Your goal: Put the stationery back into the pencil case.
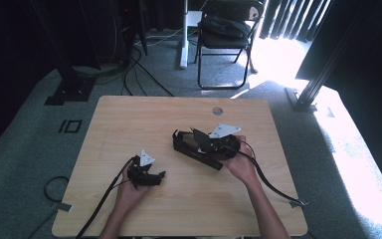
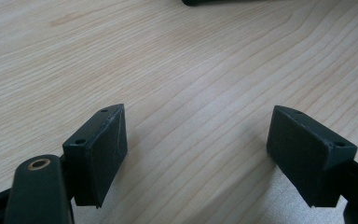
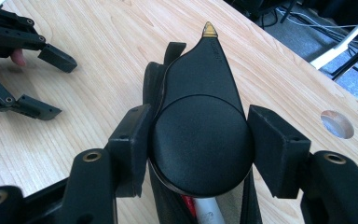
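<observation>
A long black case point(image 1: 185, 149) lies on the wooden table point(image 1: 129, 119) right of centre. Its black teardrop-shaped flap point(image 3: 200, 84), tipped with a small gold piece, stands up from it. My right gripper point(image 1: 202, 142) comes in from the right and is shut on the flap's round lower part point(image 3: 198, 140), with a pad against each side. Something white and red point(image 3: 205, 212) shows inside the case below the flap. My left gripper point(image 1: 160, 175) rests low on the table to the left, open, with bare wood between its pads point(image 2: 196, 154). It also appears far off point(image 3: 58, 88) in the right gripper view.
A round cable hole point(image 1: 217, 110) sits near the table's far edge. Cables trail from both grippers toward the near edge. Behind the table stand a black folding chair point(image 1: 226, 30) and floor cables point(image 1: 134, 74). Bare wood spreads left of and beyond the case.
</observation>
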A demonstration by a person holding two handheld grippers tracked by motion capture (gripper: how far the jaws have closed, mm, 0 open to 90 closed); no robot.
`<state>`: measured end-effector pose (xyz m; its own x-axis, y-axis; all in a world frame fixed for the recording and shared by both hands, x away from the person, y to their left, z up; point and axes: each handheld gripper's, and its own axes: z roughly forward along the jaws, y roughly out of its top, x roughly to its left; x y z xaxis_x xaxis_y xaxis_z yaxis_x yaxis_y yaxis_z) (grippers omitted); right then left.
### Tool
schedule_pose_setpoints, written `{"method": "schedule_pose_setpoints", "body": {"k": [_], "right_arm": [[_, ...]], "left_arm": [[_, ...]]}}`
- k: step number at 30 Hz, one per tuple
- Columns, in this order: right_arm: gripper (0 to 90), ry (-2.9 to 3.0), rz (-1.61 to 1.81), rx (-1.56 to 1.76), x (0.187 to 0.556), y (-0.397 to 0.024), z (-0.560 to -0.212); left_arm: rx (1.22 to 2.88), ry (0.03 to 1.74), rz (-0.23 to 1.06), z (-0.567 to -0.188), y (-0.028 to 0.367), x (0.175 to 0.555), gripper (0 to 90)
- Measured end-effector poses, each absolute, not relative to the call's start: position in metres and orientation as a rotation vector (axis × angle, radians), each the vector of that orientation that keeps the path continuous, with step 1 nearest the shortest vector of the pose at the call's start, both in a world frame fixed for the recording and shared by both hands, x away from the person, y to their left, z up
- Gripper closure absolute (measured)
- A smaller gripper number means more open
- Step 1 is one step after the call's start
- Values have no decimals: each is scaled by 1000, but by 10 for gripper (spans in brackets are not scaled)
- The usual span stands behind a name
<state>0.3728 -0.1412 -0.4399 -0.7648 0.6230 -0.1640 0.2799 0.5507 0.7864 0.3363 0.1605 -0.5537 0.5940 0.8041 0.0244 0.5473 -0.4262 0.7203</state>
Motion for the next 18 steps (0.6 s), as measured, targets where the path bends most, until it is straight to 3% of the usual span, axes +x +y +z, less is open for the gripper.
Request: {"method": "schedule_pose_setpoints", "body": {"k": [18], "right_arm": [[413,2382,1072,728,384,-140,-446]], "left_arm": [[2137,1066,487,-554,160,336,207]]}}
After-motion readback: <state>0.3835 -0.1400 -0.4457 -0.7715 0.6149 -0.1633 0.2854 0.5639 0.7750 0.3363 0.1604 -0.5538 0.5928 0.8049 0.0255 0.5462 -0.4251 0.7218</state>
